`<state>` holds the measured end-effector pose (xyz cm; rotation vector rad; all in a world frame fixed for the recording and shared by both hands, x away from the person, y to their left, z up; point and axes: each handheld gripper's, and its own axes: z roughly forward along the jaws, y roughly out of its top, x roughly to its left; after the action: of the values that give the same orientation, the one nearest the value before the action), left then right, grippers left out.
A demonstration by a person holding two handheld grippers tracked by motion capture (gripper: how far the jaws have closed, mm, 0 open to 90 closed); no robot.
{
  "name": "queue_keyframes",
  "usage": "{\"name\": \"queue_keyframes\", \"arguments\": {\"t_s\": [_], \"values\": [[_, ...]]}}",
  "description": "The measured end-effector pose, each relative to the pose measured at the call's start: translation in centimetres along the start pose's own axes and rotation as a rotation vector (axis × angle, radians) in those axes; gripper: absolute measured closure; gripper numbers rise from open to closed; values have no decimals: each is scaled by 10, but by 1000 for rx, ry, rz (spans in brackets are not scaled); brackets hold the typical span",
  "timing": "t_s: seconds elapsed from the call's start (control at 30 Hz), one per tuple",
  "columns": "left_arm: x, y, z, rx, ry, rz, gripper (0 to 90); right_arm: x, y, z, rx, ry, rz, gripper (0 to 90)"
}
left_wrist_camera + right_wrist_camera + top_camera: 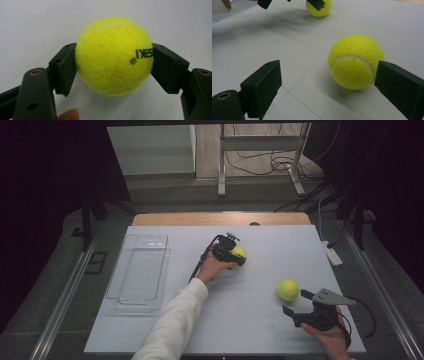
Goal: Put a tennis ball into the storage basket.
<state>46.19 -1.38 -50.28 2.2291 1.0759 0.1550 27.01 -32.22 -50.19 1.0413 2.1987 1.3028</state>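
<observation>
The left gripper (239, 256) is clamping a far tennis ball (239, 252) at mid-table on the white table (240, 320). The right gripper (295, 302) is resting with jaws apart beside the near tennis ball (288, 289), at right. A clear tray (116, 275) is lying at left.

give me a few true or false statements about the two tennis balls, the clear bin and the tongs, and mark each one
1. The left tongs are clamped on a tennis ball. True.
2. The right tongs grip the other tennis ball. False: their jaws stand open, with the ball just beyond them on the table.
3. The clear bin holds a ball. False: nothing lies in it.
4. The bin sits at the table's left side. True.
5. Both balls are red. False: both are yellow-green.
</observation>
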Motion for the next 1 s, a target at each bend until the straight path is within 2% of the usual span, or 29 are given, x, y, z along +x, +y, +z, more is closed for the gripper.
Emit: {"name": "queue_keyframes", "arguments": {"t_s": [0.2, 0.5, 1.0], "values": [[0, 0, -3, -4, -7, 3, 274, -1, 0, 0, -1, -2, 1, 76], [-5, 0, -17, -31, -24, 15, 274, 0, 0, 0, -1, -3, 0, 76], [-8, -14, -48, -98, -41, 36, 273, 1, 0, 1, 5, -7, -2, 76]]}}
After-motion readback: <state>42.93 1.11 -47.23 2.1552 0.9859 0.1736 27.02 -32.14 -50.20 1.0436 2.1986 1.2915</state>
